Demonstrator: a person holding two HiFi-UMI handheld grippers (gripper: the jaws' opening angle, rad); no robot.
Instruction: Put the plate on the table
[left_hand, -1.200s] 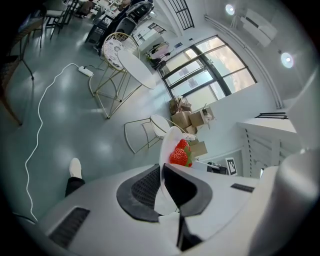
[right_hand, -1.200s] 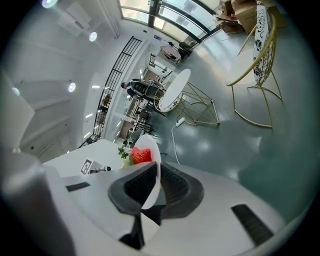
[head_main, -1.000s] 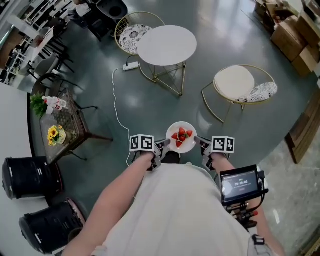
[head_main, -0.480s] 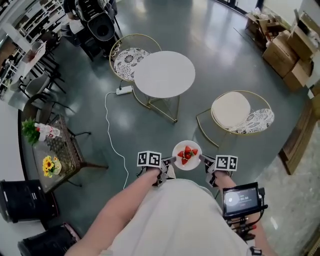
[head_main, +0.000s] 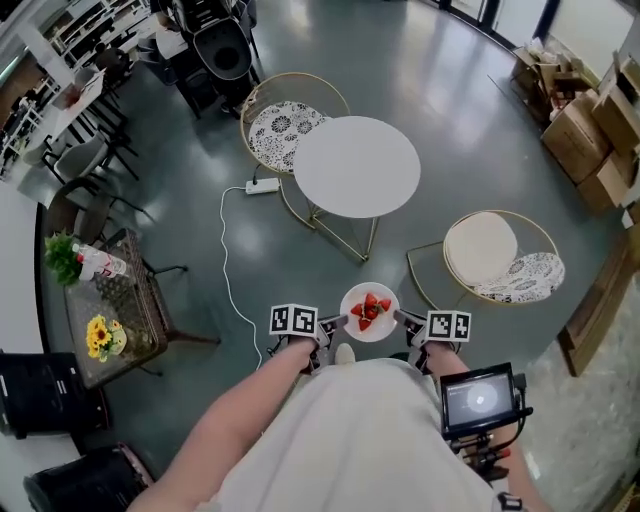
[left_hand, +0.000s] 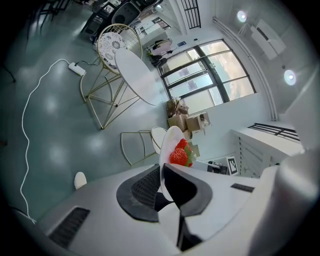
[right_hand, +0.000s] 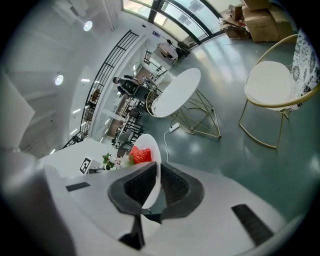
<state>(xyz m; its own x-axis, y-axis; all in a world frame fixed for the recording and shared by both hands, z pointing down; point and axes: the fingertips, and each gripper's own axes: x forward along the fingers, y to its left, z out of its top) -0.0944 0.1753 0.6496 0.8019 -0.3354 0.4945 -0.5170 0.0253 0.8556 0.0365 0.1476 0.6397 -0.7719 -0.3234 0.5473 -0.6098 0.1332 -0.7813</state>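
Head view: the plate (head_main: 369, 312), carrying strawberries (head_main: 368, 309), is in the air just ahead of the person's torso. The left gripper (head_main: 333, 323) grips its left rim and the right gripper (head_main: 404, 319) its right rim. The round white table (head_main: 356, 166) stands well ahead of the plate, with open grey floor between them. One chair (head_main: 498, 255) stands to the right of that stretch. A second chair (head_main: 288, 126) sits against the table's far left edge. A white cable (head_main: 227, 262) trails over the floor to the left.

Left gripper view: the left gripper (left_hand: 163, 174) has its jaws pinched on the plate (left_hand: 169, 144) rim. The plate stands edge-on, and the strawberries (left_hand: 180, 154) are just beyond the pads. The table (left_hand: 137, 75) lies well off.

Right gripper view: the right gripper (right_hand: 155, 176) has its jaws clamped on the opposite rim of the plate (right_hand: 151, 162). The table (right_hand: 177, 92) lies far ahead over open floor
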